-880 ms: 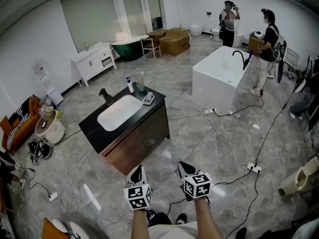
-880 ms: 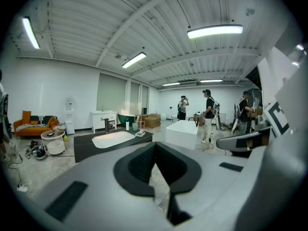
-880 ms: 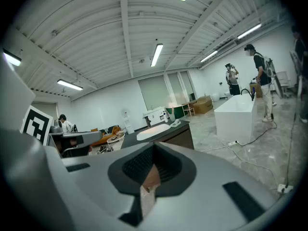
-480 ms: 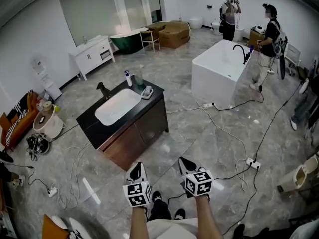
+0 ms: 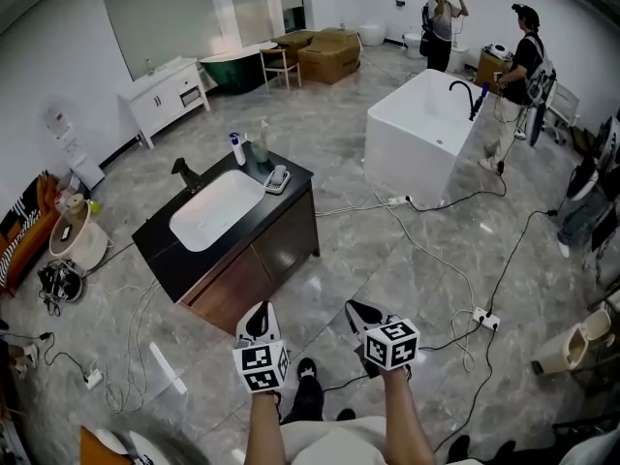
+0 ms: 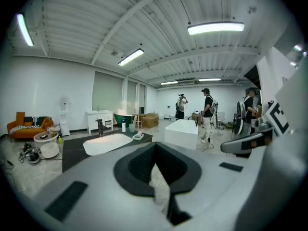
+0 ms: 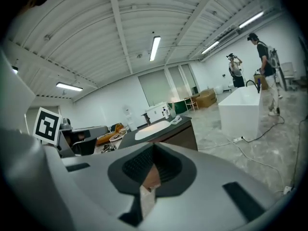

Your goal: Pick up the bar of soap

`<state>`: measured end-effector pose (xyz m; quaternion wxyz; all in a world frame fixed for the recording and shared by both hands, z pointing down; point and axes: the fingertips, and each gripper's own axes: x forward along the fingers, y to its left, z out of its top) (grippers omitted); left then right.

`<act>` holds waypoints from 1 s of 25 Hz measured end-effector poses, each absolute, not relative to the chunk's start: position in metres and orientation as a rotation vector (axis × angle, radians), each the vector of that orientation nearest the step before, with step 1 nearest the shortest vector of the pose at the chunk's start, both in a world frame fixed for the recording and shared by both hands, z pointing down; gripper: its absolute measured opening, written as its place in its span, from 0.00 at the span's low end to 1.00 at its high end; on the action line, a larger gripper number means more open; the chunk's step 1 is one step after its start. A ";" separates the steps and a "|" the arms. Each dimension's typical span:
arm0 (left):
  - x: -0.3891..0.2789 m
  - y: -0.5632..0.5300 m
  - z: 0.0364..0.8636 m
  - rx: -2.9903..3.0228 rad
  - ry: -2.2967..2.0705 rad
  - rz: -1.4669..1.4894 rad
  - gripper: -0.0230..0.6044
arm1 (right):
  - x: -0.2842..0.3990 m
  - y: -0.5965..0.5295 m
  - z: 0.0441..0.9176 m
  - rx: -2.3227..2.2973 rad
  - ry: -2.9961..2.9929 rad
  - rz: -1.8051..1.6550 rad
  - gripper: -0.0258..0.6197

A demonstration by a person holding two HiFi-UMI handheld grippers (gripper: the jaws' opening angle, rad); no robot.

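First, with the left gripper and right gripper both shut and empty, approach the counter, then open over the soap.

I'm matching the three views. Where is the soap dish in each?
Head view: soap dish, left of centre, above the middle.
Left gripper view: soap dish, just left of centre.
Right gripper view: soap dish, just right of centre.
Shared landmark: white basin beside it.
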<state>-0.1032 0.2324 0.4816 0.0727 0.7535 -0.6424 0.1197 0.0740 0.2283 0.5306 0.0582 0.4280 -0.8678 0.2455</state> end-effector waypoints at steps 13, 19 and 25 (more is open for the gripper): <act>-0.105 0.105 0.490 2.312 -1.779 0.327 0.05 | 0.081 0.108 0.520 1.535 -2.553 0.707 0.05; -0.114 0.054 0.470 2.443 -1.733 0.252 0.05 | 0.072 0.060 0.508 1.605 -2.554 0.697 0.05; -0.126 0.021 0.454 2.512 -1.701 0.226 0.05 | 0.055 0.031 0.501 1.631 -2.589 0.702 0.05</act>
